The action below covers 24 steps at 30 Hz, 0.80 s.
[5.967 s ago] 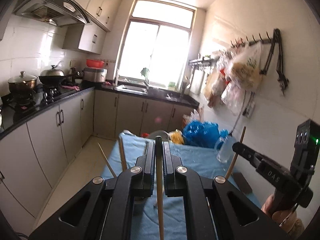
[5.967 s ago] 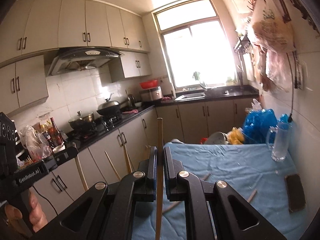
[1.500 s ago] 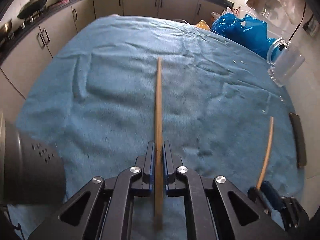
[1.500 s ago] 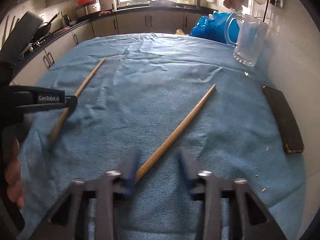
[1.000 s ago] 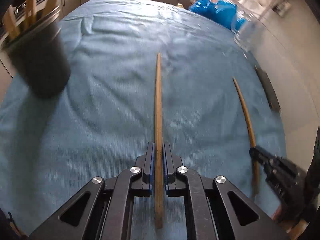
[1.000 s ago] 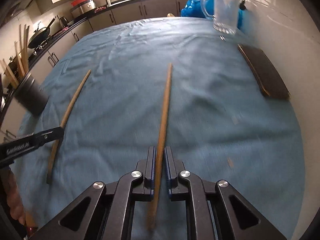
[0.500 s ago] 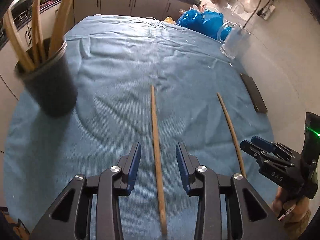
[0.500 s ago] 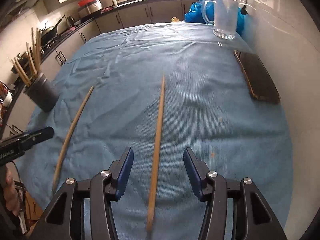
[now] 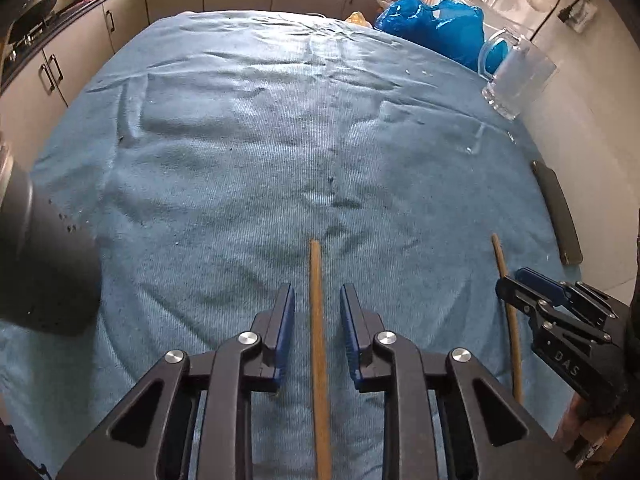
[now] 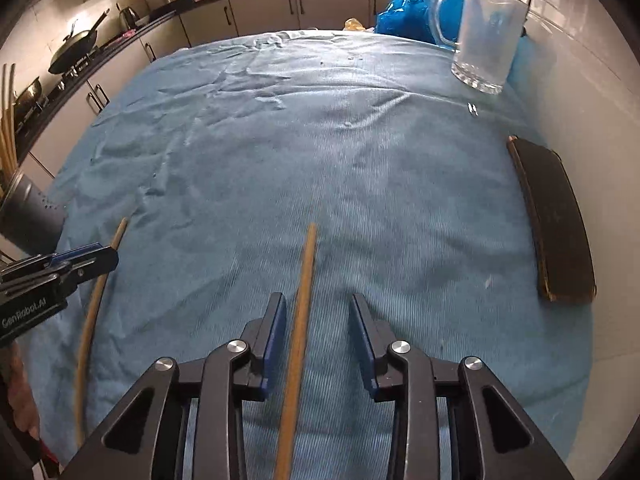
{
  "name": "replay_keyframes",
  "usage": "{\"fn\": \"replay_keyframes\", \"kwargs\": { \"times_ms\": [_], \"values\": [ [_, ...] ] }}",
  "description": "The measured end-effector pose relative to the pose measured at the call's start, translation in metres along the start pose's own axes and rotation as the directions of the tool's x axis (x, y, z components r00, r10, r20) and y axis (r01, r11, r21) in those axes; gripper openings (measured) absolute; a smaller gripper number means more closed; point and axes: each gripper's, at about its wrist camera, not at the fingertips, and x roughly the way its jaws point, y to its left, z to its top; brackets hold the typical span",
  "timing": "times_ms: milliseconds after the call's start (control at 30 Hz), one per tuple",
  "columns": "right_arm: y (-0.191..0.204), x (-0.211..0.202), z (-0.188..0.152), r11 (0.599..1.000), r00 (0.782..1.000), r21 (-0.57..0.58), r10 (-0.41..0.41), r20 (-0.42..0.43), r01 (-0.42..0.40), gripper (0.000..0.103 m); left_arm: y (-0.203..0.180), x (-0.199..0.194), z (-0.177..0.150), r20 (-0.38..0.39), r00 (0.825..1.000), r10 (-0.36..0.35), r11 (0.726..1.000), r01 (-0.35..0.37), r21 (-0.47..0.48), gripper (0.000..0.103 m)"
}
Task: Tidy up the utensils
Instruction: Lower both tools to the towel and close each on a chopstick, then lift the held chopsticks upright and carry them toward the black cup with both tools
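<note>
Between the spread jaws of the left gripper (image 9: 317, 316) one chopstick (image 9: 318, 320) has just been released onto the blue cloth (image 9: 280, 140); the right gripper (image 10: 318, 320), likewise opened, straddles another chopstick (image 10: 300, 312). Both are judged laid down.

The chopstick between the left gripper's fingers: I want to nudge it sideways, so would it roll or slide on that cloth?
The chopstick looks round and thin, so it would probably roll. The ribbed, wrinkled blue cloth may stop it soon. It looks like stiff wood, likely light. The left gripper stands open around it.
</note>
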Motion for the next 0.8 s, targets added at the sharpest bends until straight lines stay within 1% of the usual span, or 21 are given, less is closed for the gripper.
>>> {"fn": "replay_keyframes", "kwargs": {
  "times_ms": [167, 300, 400, 433, 467, 500, 533, 600, 633, 733, 800],
  "values": [
    [0.003, 0.010, 0.021, 0.999, 0.998, -0.031, -0.030, -0.051, 0.029, 0.033, -0.008, 0.004, 0.006, 0.003, 1.000, 0.027, 0.999, -0.027, 0.022, 0.022],
    [0.006, 0.015, 0.031, 0.999, 0.995, -0.039, -0.034, -0.093, 0.030, 0.033, -0.012, 0.005, 0.011, 0.001, 0.999, 0.037, 0.999, -0.037, 0.036, 0.023],
    [0.007, 0.016, 0.036, 0.999, 0.993, -0.046, -0.023, -0.114, 0.018, 0.027, -0.014, 0.007, 0.015, -0.001, 1.000, 0.028, 0.999, -0.028, 0.026, 0.025],
    [0.007, 0.017, 0.037, 0.999, 0.993, -0.044, -0.019, -0.115, 0.014, 0.017, -0.014, 0.008, 0.016, -0.003, 1.000, 0.024, 0.999, -0.024, 0.025, 0.025],
    [0.007, 0.017, 0.037, 0.999, 0.994, -0.040, -0.019, -0.109, 0.015, 0.009, -0.015, 0.008, 0.016, -0.008, 1.000, 0.019, 0.999, -0.019, 0.034, 0.023],
    [0.006, 0.017, 0.038, 0.999, 0.995, -0.036, -0.014, -0.103, 0.011, 0.009, -0.015, 0.009, 0.015, -0.018, 1.000, 0.012, 0.999, -0.012, 0.040, 0.007],
    [0.005, 0.017, 0.038, 1.000, 0.996, -0.029, -0.010, -0.089, 0.007, 0.008, -0.014, 0.007, 0.014, -0.023, 1.000, -0.003, 0.999, 0.004, 0.038, 0.005],
    [0.003, 0.013, 0.031, 1.000, 0.997, -0.001, 0.027, -0.066, -0.027, 0.006, -0.012, -0.003, 0.008, 0.015, 1.000, -0.004, 0.999, 0.003, 0.037, 0.005],
    [0.002, 0.009, 0.026, 0.997, 0.996, 0.027, 0.071, -0.046, -0.070, 0.006, -0.011, -0.012, 0.004, 0.039, 0.999, -0.006, 0.999, 0.004, 0.037, 0.005],
    [0.007, -0.012, 0.009, 0.991, 0.991, 0.049, 0.126, 0.051, -0.128, 0.006, -0.010, -0.039, -0.008, 0.098, 0.994, -0.042, 0.998, 0.038, 0.042, 0.005],
    [0.011, -0.027, 0.000, 0.987, 0.984, 0.048, 0.149, 0.102, -0.155, 0.006, -0.009, -0.060, -0.016, 0.145, 0.987, -0.067, 0.997, 0.061, 0.049, 0.005]
  ]
}}
